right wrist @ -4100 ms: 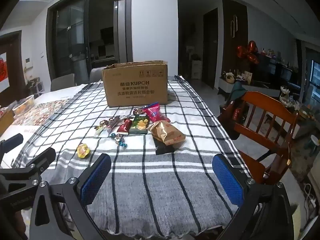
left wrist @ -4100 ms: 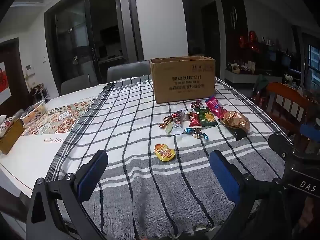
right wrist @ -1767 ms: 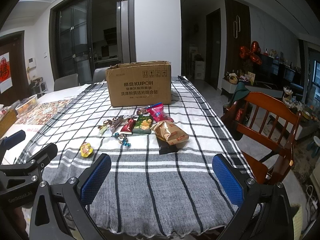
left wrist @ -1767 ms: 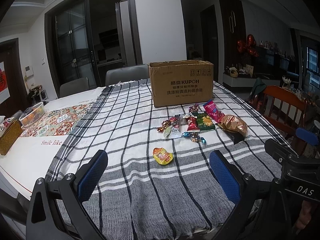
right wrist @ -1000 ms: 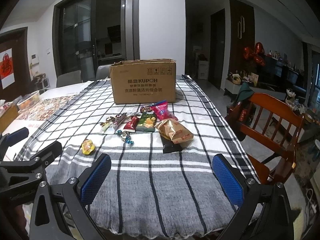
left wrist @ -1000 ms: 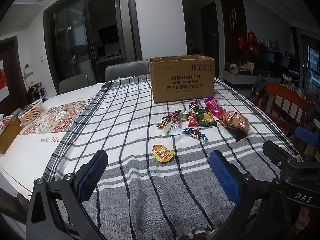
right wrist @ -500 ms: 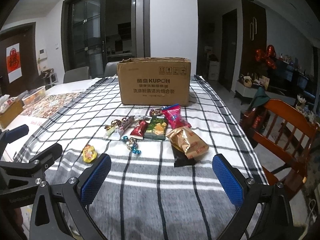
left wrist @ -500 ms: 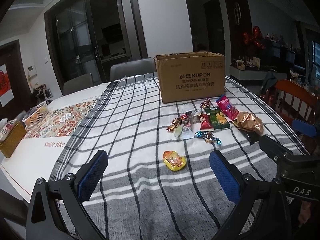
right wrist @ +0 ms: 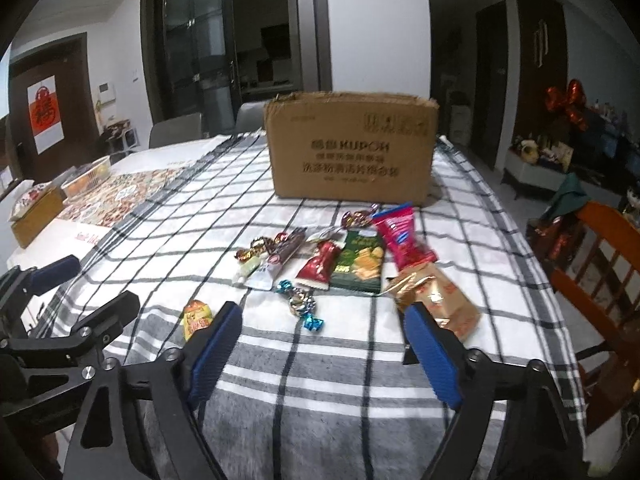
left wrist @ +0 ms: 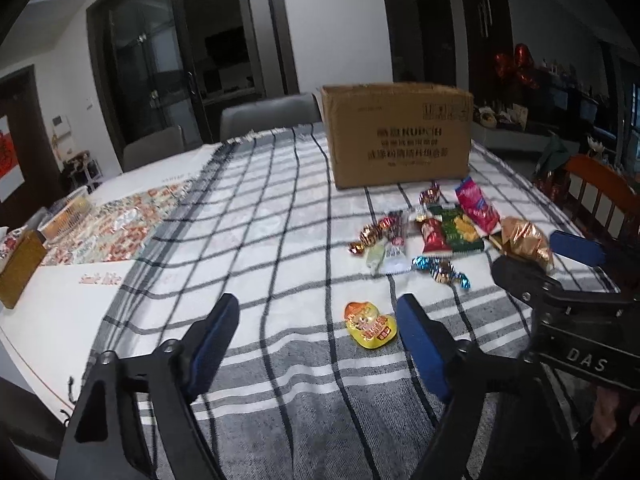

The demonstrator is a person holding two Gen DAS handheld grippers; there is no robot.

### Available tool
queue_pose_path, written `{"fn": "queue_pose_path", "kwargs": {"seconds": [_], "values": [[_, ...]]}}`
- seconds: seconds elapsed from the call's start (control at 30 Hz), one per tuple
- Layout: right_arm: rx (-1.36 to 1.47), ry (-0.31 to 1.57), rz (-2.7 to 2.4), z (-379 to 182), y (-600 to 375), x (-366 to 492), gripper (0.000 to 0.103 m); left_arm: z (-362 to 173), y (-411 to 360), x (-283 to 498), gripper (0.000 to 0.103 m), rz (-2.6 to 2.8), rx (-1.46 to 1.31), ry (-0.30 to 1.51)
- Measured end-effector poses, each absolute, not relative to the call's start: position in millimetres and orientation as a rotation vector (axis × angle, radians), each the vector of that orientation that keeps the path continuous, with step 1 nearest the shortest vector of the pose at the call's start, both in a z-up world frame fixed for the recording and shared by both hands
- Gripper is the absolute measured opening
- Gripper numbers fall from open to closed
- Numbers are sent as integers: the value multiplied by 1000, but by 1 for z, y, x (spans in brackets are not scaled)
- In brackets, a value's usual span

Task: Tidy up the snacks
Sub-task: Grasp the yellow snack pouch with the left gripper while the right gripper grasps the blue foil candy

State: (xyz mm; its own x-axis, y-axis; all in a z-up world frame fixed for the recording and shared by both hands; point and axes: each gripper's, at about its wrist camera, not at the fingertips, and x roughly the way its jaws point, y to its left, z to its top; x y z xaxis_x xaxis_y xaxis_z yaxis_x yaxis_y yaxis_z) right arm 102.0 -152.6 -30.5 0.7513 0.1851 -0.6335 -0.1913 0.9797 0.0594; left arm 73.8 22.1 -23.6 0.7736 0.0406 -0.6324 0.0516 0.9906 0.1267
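Observation:
A brown cardboard box (left wrist: pixel 398 134) (right wrist: pixel 352 150) stands open-topped on the checked tablecloth. In front of it lies a cluster of snacks: a pink packet (right wrist: pixel 402 236), a green packet (right wrist: pixel 360 266), a red packet (right wrist: pixel 320 266), a gold bag (right wrist: pixel 442 300) and several wrapped candies (right wrist: pixel 302 304). A yellow snack pack (left wrist: pixel 370 325) (right wrist: pixel 196 316) lies apart, nearer me. My left gripper (left wrist: pixel 316 344) is open and empty, just left of the yellow pack. My right gripper (right wrist: pixel 324 354) is open and empty, in front of the cluster.
A wooden chair (right wrist: pixel 600 280) stands at the table's right side. Grey chairs (left wrist: pixel 268 116) stand behind the table. A patterned mat (left wrist: pixel 116 224), a basket (left wrist: pixel 68 210) and a tissue box (left wrist: pixel 18 264) sit at the left end.
Both grippers have moved forward and lower toward the snacks. The snacks and the box now appear larger and closer. Both stay open.

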Motion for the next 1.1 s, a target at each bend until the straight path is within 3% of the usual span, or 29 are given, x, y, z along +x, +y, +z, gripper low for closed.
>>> {"fn": "queue_pose_path", "kwargs": {"seconds": [0.2, 0.47, 0.6, 0.83, 1.1], "values": [[15, 788, 264, -52, -151, 127, 55, -42, 10, 92, 61, -77, 176, 733], [-12, 828, 327, -66, -143, 153, 42, -60, 6, 119, 49, -137, 140, 828], [-2, 843, 342, -71, -140, 161, 41, -70, 8, 129, 42, -143, 106, 880], [-27, 879, 357, -84, -131, 170, 35, -83, 11, 135, 40, -166, 44, 944], [-8, 884, 348, -88, -130, 174, 33, -85, 7, 139, 25, -187, 8, 956]]}}
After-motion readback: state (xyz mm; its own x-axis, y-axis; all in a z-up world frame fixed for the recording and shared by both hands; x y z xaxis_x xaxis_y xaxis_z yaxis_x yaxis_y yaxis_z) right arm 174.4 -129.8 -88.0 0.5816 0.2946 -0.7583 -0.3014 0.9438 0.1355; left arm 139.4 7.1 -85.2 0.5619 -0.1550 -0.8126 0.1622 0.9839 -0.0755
